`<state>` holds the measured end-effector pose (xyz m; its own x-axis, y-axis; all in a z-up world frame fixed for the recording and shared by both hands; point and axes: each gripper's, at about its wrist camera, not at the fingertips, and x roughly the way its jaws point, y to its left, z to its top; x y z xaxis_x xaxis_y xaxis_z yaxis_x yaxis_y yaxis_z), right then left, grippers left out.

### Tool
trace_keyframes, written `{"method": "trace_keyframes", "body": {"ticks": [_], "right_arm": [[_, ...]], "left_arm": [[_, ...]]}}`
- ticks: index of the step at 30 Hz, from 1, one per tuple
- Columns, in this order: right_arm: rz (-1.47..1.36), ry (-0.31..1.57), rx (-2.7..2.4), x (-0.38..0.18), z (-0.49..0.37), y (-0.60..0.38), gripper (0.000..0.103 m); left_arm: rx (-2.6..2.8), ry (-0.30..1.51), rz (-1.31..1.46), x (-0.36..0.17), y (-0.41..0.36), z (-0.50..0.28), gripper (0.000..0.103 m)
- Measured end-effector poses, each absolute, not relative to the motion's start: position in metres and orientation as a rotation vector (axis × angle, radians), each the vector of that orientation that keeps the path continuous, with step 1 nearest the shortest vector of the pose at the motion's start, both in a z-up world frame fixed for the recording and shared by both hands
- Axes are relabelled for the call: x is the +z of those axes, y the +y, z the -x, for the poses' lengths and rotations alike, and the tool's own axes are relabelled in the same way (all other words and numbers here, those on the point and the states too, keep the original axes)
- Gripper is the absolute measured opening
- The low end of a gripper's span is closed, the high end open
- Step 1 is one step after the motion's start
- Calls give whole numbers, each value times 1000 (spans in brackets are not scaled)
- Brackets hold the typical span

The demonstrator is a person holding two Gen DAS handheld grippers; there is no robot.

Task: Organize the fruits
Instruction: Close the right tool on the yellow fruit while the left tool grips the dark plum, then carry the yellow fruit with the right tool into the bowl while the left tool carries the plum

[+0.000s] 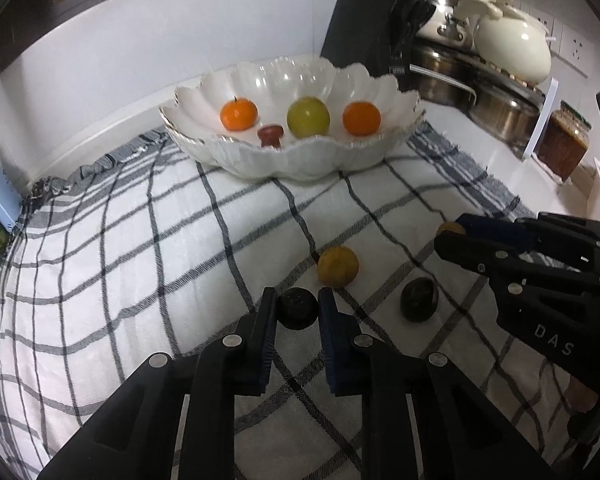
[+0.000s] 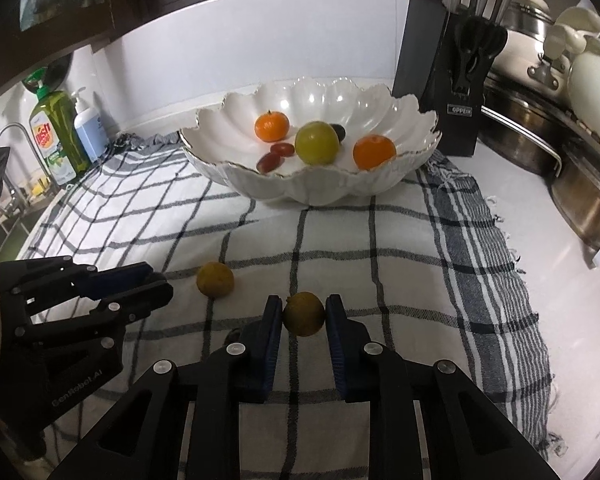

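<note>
Left wrist view: the left gripper pinches a round dark fruit; the right gripper clamps a yellow citrus, nub pointing up-left, bowl ahead.

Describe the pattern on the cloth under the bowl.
White woven cloth with a dark grey-black check grid and striped border at its edge, clearest in the right wrist view.

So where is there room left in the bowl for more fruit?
The bowl is free along its back wall and at its right end, past the right orange. The middle is crowded: left orange, green fruit, red grapes. The checked cloth between bowl and grippers is bare too.
</note>
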<state>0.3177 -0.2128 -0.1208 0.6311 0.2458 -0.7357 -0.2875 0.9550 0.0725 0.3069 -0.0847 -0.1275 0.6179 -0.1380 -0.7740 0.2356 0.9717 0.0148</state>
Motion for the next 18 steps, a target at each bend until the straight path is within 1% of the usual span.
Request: {"method": "trace_keyframes", "body": {"ticks": [18], "right_arm": [[43, 682, 305, -73, -302, -205, 24]], "left_arm": [[-191, 718, -94, -72, -70, -297, 20]]}}
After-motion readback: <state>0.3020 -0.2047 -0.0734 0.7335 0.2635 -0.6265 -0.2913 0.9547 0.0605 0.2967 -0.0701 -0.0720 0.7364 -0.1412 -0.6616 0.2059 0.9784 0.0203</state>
